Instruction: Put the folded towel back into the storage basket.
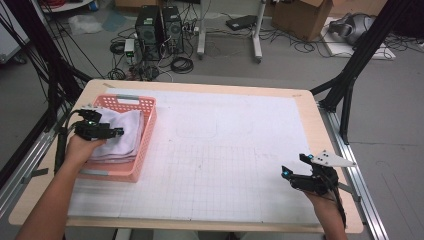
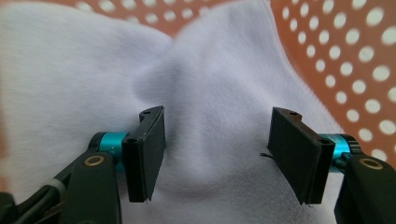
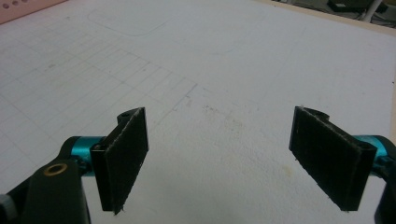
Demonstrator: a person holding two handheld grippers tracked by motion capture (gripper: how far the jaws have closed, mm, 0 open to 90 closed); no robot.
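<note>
A: Towel (image 1: 120, 134), white, folded, lies in pink basket (image 1: 147, 125) at left of high view. L gripper (image 1: 111, 132) sits over it, jaws apart, a soft ridge of cloth between the pads but not pinched.

B: And R gripper (image 1: 286, 172)?

A: Lower right of frame, jaws apart, nothing between them; it hovers above the gridded mat (image 1: 225, 160).

B: Likely failure?

A: Prob. a shallow bite: pads catch top layer only, so fold opens on lift. Cloth could also snag basket wall and drag it.
</note>
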